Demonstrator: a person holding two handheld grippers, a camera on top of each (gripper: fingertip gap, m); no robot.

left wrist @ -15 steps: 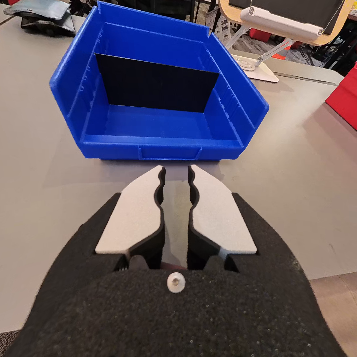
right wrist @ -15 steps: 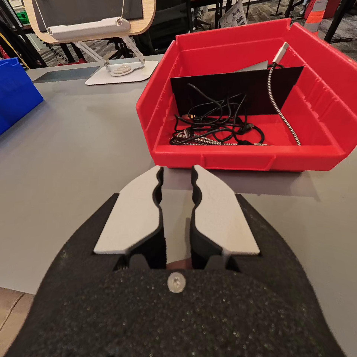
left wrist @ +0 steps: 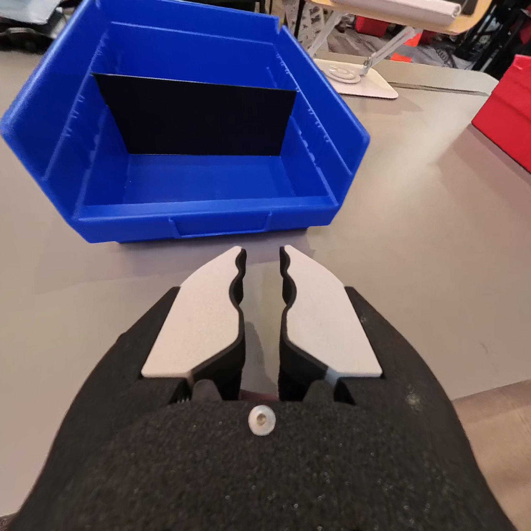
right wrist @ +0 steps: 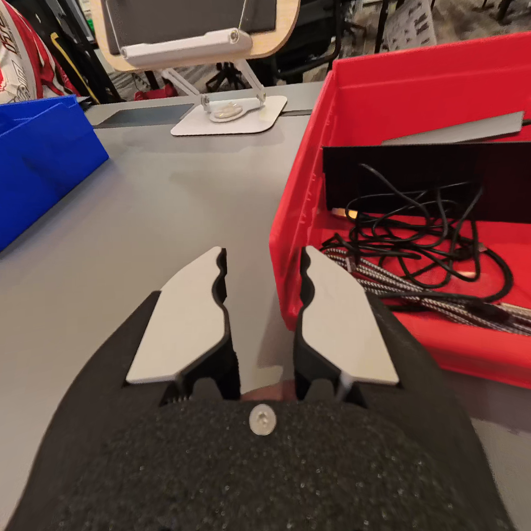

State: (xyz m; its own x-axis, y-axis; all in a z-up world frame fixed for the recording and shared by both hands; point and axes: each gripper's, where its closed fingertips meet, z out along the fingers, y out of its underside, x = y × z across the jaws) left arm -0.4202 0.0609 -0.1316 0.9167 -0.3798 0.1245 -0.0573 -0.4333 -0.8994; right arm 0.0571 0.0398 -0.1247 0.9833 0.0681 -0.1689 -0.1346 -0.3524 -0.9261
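Both tools hang empty over my grey counter [left wrist: 416, 230]: left tool [left wrist: 263, 253], jaws slightly apart, just short of the empty blue plastic bin [left wrist: 218, 227]; right tool [right wrist: 263, 253], jaws wider, beside the red plastic bin [right wrist: 304, 201] of tangled black cables [right wrist: 416, 230].

workshop | grey table [right wrist: 161, 201] | parts bins [left wrist: 184, 218] | stands behind

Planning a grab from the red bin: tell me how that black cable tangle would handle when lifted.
The black cable tangle looks floppy: thin loops sprawl loosely. It probably lifts as a clump, since strands cross each other and the braided cable. Likely light, and apt to drag against the red bin.
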